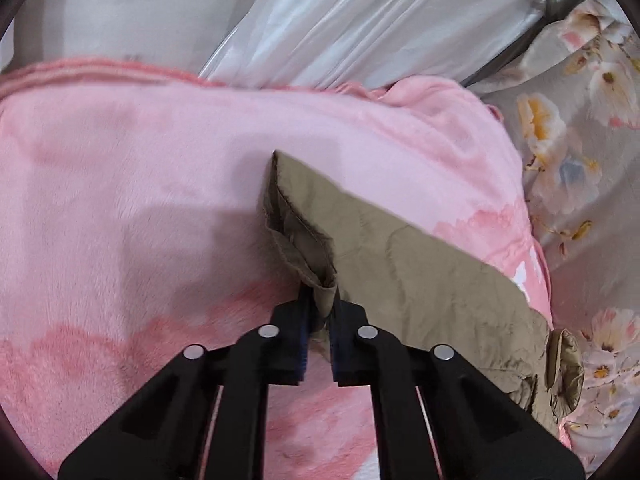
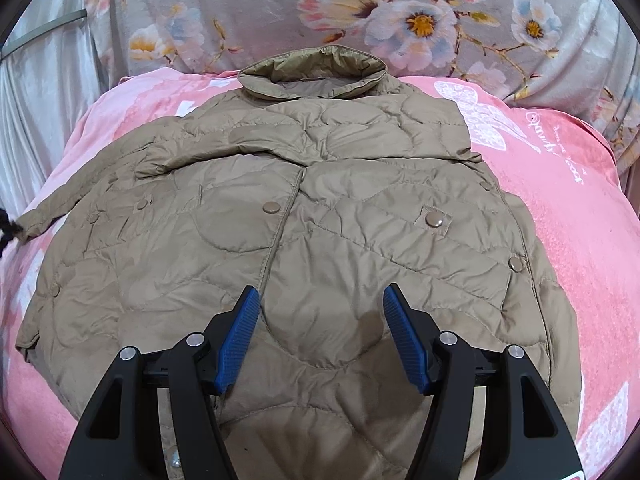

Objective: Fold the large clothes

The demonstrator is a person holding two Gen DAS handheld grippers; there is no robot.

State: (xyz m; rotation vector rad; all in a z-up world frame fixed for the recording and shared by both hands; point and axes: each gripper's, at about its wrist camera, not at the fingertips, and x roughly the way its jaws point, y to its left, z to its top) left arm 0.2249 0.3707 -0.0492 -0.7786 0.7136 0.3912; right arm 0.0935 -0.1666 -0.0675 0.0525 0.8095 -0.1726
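The khaki quilted jacket (image 2: 296, 216) lies front up on the pink fleece blanket (image 2: 560, 216), collar (image 2: 316, 74) at the far end from the right claw (image 2: 320, 340) and hem nearest it. The right sleeve looks already folded in across the chest, ending in a straight edge on that side, so the fold has begun but is far from finished.

The left claw (image 1: 322, 312) is clamped narrow on the cuff (image 1: 316, 276) of the other sleeve (image 1: 400, 264), which stretches away to its right over the blanket toward the jacket body. Judging by this, the sleeve is about to be brought in over the front.

The right claw stands wide and holds nothing, hovering over the lower front panel just short of the snap buttons (image 2: 272, 208).

Still to do, as I read it: lay this sleeve across, then fold the body hem-to-collar.
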